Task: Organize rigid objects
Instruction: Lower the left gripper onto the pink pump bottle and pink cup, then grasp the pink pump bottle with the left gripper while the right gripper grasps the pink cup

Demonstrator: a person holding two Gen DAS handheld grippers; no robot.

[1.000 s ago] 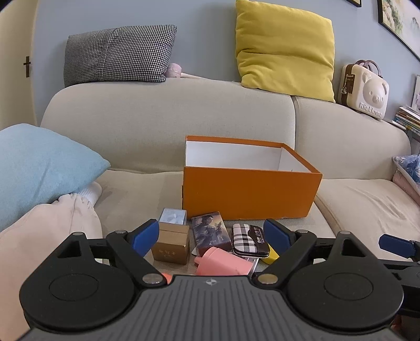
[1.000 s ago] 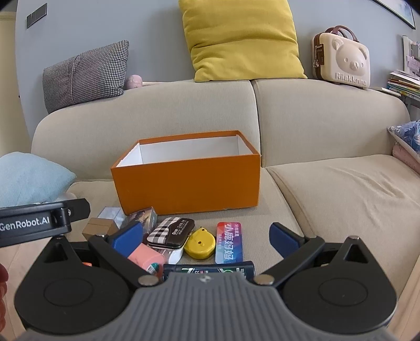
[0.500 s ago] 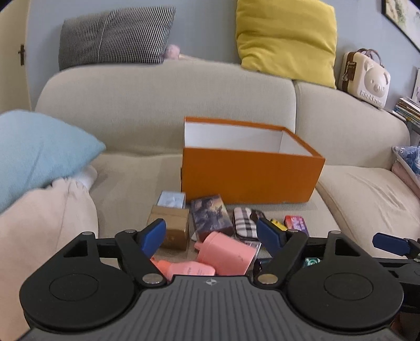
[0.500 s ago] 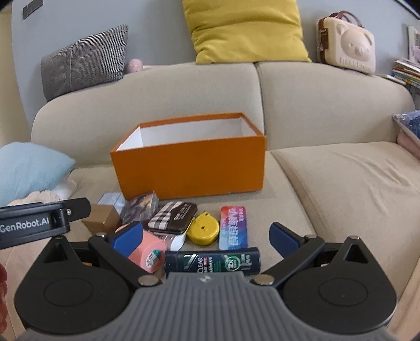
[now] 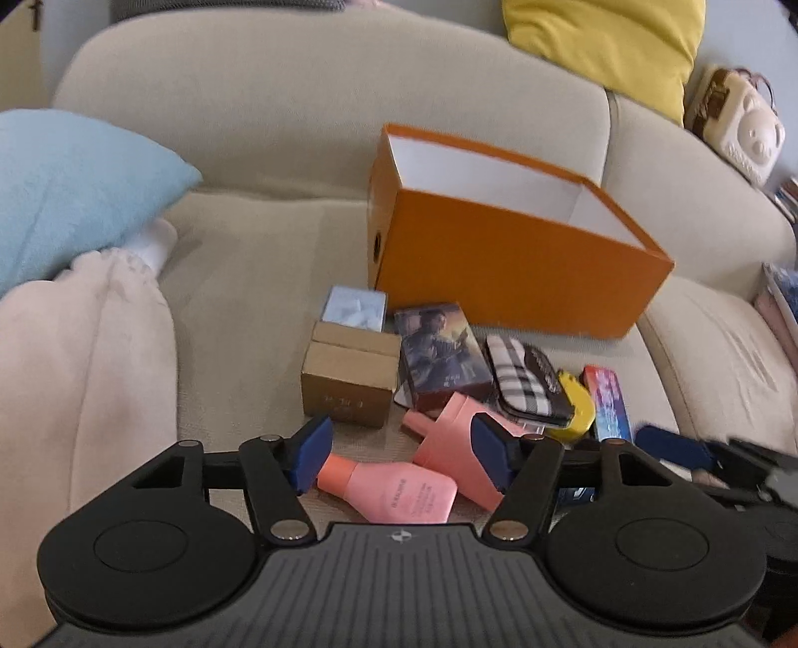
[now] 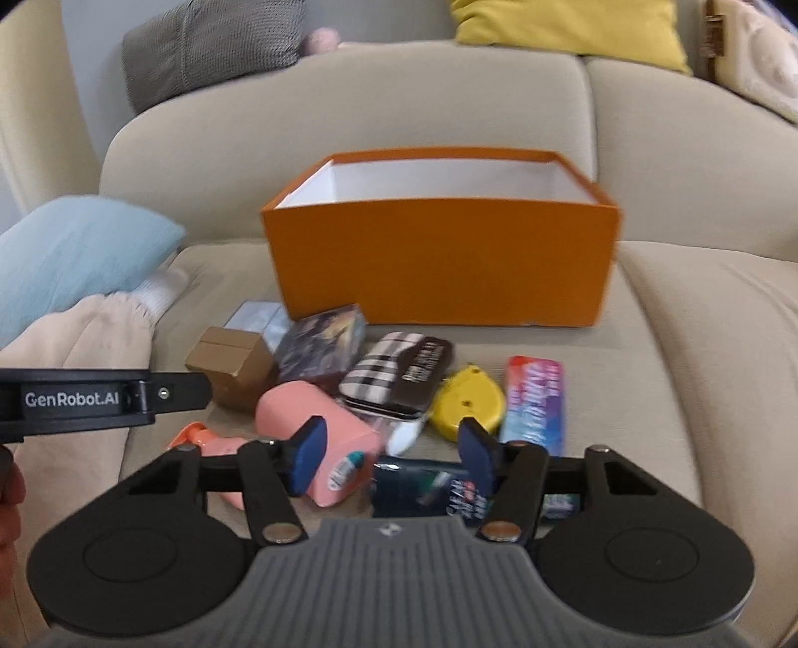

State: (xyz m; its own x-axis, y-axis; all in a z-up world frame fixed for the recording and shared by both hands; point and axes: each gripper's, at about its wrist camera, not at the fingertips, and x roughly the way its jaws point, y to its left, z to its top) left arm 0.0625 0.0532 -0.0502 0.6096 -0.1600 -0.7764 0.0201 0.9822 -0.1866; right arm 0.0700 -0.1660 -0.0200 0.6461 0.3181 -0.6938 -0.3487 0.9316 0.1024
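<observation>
Two handheld claws hover low over a clutter of small items on a beige sofa (image 5: 259,319). The left claw (image 5: 399,461) is closing, its blue pads still clear of the flat pink bottle (image 5: 394,491) lying between them on the cushion; a second, squarer pink bottle (image 5: 449,438) lies just behind its right pad. The right claw (image 6: 389,456) is also closing and grips nothing: beyond its pads lie a pink cylinder (image 6: 319,423) at 10 o'clock and a dark blue box (image 6: 424,486) at 3 o'clock.

Farther out in the right wrist view, from 9 o'clock round to 3, sit a brown cardboard box (image 6: 232,364), a dark picture box (image 6: 324,344), a plaid case (image 6: 394,374), a yellow tape measure (image 6: 466,401) and a colourful flat pack (image 6: 533,399). A pale blue box (image 5: 354,306) stands just behind the cardboard one.

At 12 o'clock beyond them all, an open orange box (image 6: 444,264), white inside, rests against the backrest. A light blue pillow (image 5: 70,184) lies at 10 o'clock, a yellow cushion (image 5: 608,45) at 1 o'clock atop the sofa.
</observation>
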